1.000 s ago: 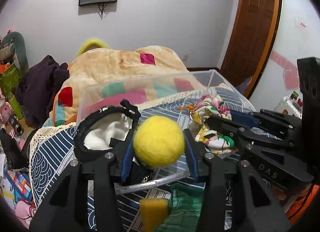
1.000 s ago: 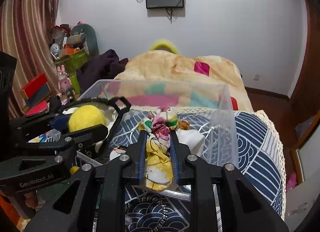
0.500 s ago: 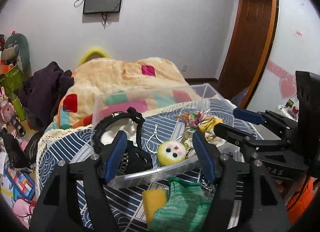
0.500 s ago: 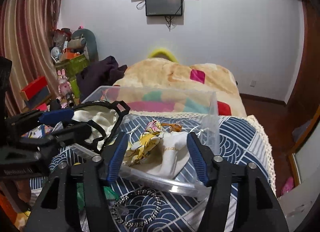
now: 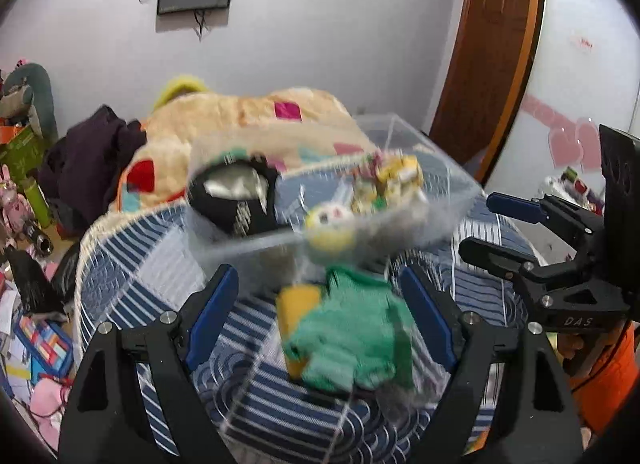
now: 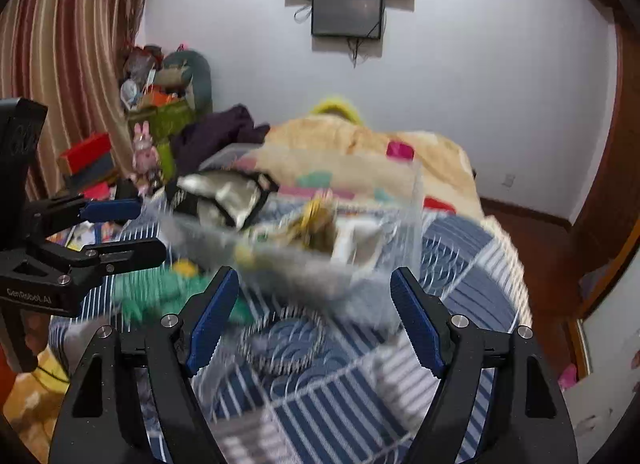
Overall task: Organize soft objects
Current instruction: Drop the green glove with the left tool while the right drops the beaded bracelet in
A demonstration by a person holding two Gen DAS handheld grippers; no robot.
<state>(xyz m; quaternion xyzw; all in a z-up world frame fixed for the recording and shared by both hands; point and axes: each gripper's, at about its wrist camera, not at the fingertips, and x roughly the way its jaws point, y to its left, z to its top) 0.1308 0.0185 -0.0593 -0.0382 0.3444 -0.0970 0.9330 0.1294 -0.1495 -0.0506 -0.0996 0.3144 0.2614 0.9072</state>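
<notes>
A clear plastic bin [image 5: 452, 204] stands on the blue patterned cover. In it lie a yellow ball with a face [image 5: 330, 226], a floral cloth toy [image 5: 390, 180] and a black and white pouch [image 5: 236, 196]. My left gripper [image 5: 320, 316] is open and empty, held above a green knitted cloth [image 5: 352, 340] and a yellow sponge [image 5: 296, 304] in front of the bin. My right gripper [image 6: 314, 312] is open and empty, before the bin [image 6: 404, 216] and above a bead bracelet [image 6: 284, 340]. Both views are blurred by motion.
A beige quilt [image 5: 248, 120] is heaped behind the bin, dark clothes [image 5: 88, 152] to its left. Toys and boxes [image 6: 152, 120] crowd the left side by a curtain. A wooden door [image 5: 488, 56] stands at the right.
Both grippers opened and let the yellow ball and the floral toy drop into the bin. Both have since pulled back towards me and up.
</notes>
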